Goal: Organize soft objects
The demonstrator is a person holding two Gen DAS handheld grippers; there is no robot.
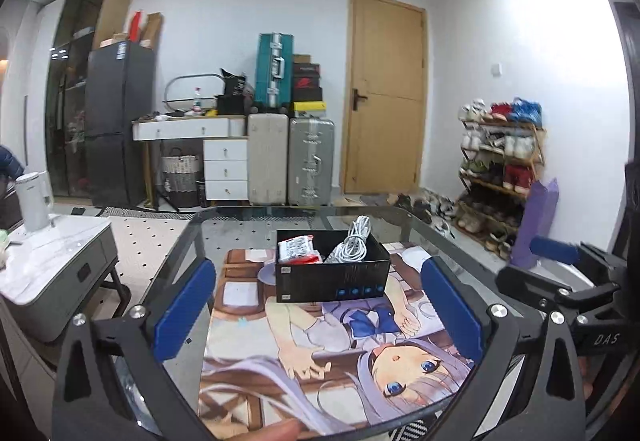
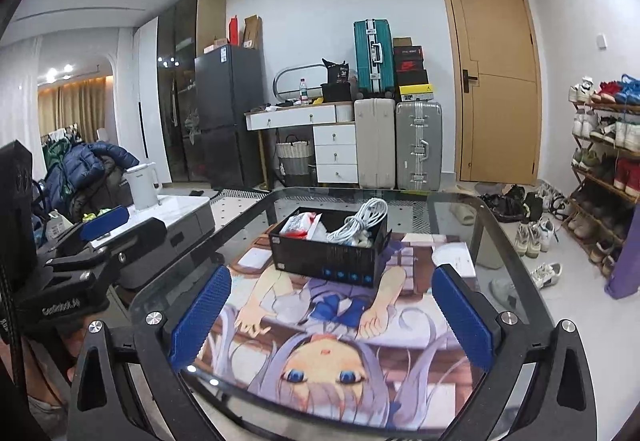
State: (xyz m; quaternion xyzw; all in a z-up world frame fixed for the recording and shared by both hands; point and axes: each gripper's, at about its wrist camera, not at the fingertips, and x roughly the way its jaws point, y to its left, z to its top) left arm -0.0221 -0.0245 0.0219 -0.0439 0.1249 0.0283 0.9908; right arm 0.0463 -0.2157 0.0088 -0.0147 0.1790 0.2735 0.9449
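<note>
A black open box [image 1: 332,273] [image 2: 330,249] stands on an anime-print mat [image 1: 320,361] [image 2: 328,341] on the glass table [image 1: 240,229]. Inside it lie a coiled white cable [image 1: 354,241] [image 2: 360,221] and a red-and-white packet [image 1: 298,249] [image 2: 298,223]. My left gripper [image 1: 317,267] is open just short of the box, with only the mat between its blue pads. My right gripper [image 2: 332,273] is also open and empty, a little in front of the box. Each gripper shows at the edge of the other's view: a right finger [image 1: 556,247], a left finger [image 2: 106,221].
A marble-topped side table [image 1: 60,253] [image 2: 188,209] with a white kettle [image 1: 34,201] [image 2: 142,185] stands left of the glass table. Shoes and a shoe rack [image 1: 500,161] [image 2: 600,169] fill the right side. Suitcases [image 2: 400,145], drawers and a door are at the far wall.
</note>
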